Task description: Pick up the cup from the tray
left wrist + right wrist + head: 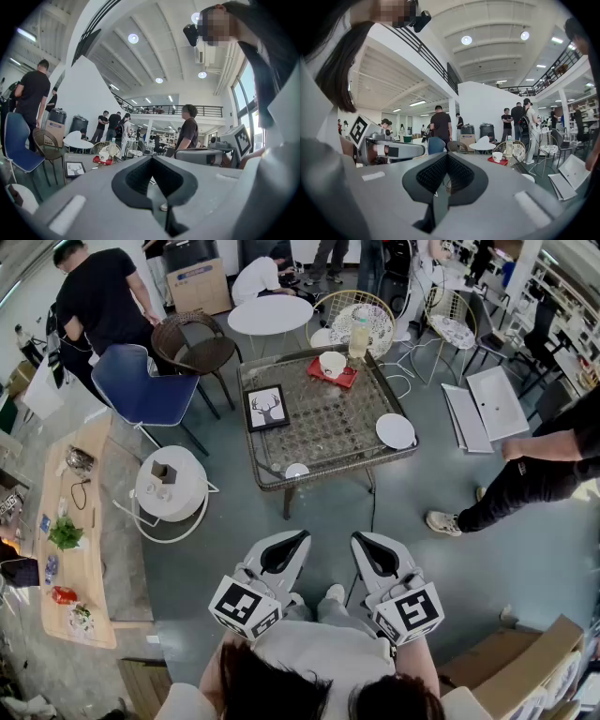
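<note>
One cup point(333, 363) — white, small, upright on a red tray point(346, 380) at the far side of the glass-topped table point(323, 432), upper centre of the head view. It is probably ceramic, so light, stiff, smooth-glazed and breakable. Being slippery, it wants a firm but gentle pinch across the rim and wall. Any handle is too small to make out. One clear bottle point(358, 337) stands near the tray, higher in the frame, and is a likely obstacle on approach.

Two grippers, both low in the centre of the head view, close to the person's body and well apart from the table.
- Left gripper point(302, 537): jaws together, nothing between them.
- Right gripper point(359, 538): jaws likewise together, empty.

Judgement: the pick is not yet begun, and the jaws must part before either reaches the cup.

Surface: a low square table with a grid pattern under the glass and a woven-looking rim. It also carries a framed deer picture point(266, 407) at the left, a white plate point(395, 430) at the right corner and a small white dish point(297, 470) at the near edge.

Room: a large open hall with a grey floor point(234, 521). Beyond the table, in the upper part of the frame, are a round white table point(270, 313), a blue chair point(141, 385) and a brown wicker chair point(197, 351). A white side table point(171, 486) sits at the left, and several people stand about.
</note>
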Available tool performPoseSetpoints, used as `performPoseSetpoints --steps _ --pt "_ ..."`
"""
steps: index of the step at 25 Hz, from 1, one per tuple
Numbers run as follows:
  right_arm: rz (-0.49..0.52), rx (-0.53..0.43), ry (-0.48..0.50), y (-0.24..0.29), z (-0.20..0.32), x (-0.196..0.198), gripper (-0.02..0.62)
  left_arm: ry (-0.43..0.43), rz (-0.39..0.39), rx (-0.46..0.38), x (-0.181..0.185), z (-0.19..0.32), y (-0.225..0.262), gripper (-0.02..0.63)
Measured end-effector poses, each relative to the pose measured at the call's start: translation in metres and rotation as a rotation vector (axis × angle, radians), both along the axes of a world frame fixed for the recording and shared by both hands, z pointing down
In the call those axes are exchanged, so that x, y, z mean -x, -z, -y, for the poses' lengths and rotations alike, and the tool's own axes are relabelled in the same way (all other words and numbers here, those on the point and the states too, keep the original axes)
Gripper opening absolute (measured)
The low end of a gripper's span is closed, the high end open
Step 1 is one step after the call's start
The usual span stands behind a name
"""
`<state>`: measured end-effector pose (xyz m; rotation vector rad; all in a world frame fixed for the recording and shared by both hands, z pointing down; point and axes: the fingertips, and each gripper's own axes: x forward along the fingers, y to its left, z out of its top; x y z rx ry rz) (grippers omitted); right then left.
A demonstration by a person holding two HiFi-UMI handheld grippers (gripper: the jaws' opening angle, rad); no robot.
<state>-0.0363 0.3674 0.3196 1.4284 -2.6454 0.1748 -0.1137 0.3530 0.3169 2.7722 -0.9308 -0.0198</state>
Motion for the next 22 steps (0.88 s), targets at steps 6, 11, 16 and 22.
performPoseSetpoints --steps 6,11,16,22 --pt "-0.009 0.002 -0.002 -0.007 0.001 0.004 0.025 -0.001 0.007 -0.005 0.002 0.001 0.001 0.002" --pt "-0.006 0.012 -0.012 -0.009 0.0 0.006 0.025 0.003 0.007 0.002 0.006 0.002 0.002 0.002" --pt "-0.013 0.0 -0.027 -0.004 0.0 0.003 0.025 -0.003 0.008 0.001 0.006 0.003 0.001 0.002" --pt "0.076 0.009 -0.045 -0.003 -0.003 -0.005 0.026 -0.032 0.011 0.008 -0.003 -0.002 -0.008 0.002"
